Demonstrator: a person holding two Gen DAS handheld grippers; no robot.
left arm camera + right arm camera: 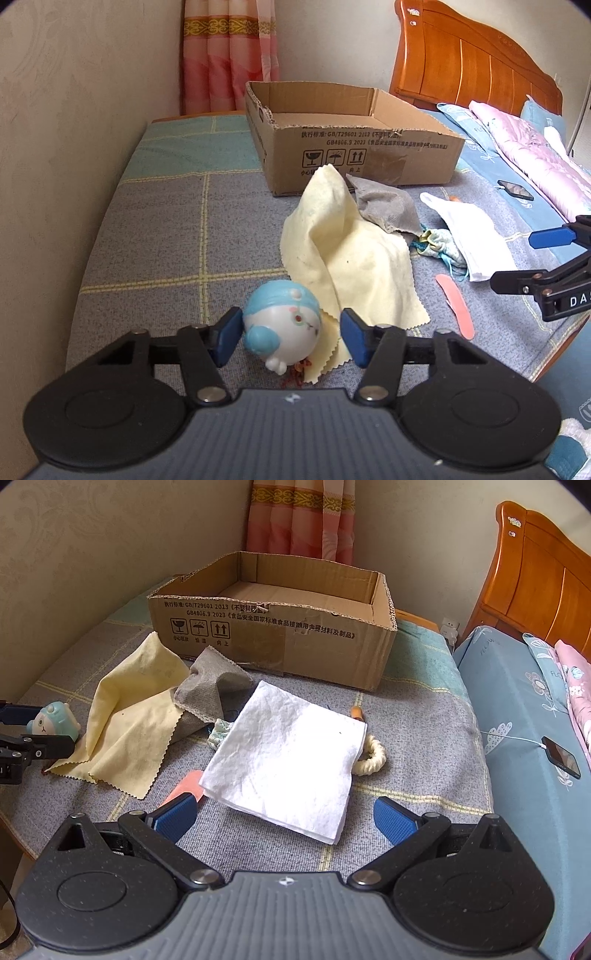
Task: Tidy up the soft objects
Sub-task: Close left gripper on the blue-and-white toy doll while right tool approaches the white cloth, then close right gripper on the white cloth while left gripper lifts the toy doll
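At nine o'clock on the checked grey cover (155, 236), a round blue-and-white toy figure (282, 325) lies between the jaws of the left gripper (291, 321). The left pad is against its side and the right pad stands clear of it, so the jaws are open around it, not clamped. Just at the toy's two o'clock, a pale yellow cloth (343, 243) lies rumpled with one corner under the toy. A grey cloth (388, 206) overlaps its far edge at twelve o'clock, touching the front wall of the open cardboard box (369, 155). A small patterned fabric piece (439, 243) sits between the grey cloth and the folded white cloth (288, 753) at three o'clock. The right gripper (284, 806) hovers near the white cloth's near edge, jaws spread wide and gripping nothing. A cream braided ring (373, 760) peeks out at the white cloth's right edge.
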